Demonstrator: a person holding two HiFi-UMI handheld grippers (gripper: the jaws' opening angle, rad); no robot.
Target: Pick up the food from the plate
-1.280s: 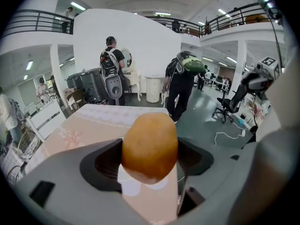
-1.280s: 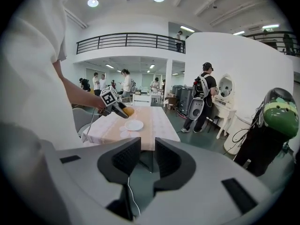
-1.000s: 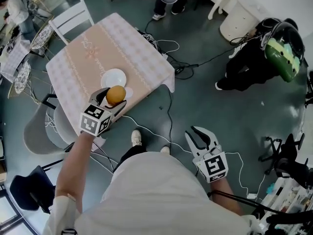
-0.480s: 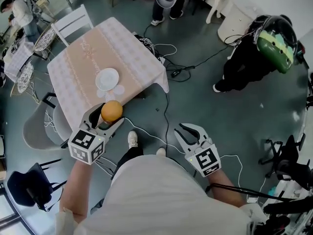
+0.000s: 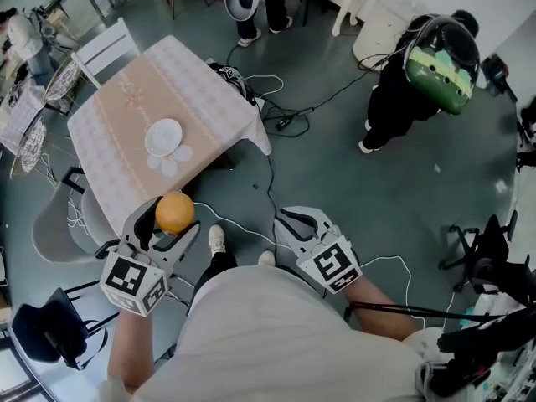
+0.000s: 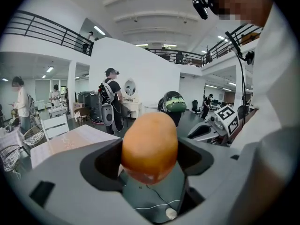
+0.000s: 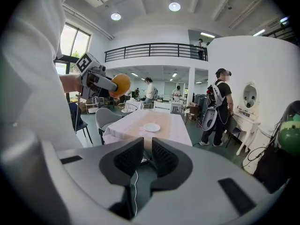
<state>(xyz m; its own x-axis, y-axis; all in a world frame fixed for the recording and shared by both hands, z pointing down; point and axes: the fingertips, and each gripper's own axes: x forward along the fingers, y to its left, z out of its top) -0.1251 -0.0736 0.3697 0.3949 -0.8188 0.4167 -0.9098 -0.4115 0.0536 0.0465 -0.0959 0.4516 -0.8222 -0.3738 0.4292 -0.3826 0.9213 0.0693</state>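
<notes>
Left gripper (image 5: 170, 221) jaws grip food (image 5: 174, 211) clear of table (image 5: 126, 107) edge; right gripper (image 5: 285, 224) jaws closed.

Plate (image 5: 163, 136) on table (image 5: 126, 90) — chair (image 5: 105, 47) behind; food (image 5: 174, 211) in left gripper (image 5: 172, 221), before table.

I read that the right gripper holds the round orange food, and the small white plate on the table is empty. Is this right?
Not quite. The left gripper, not the right, holds the round orange food between its fingers, as the left gripper view shows. The right gripper is empty, its fingers close together. The small white plate is indeed empty.
</notes>
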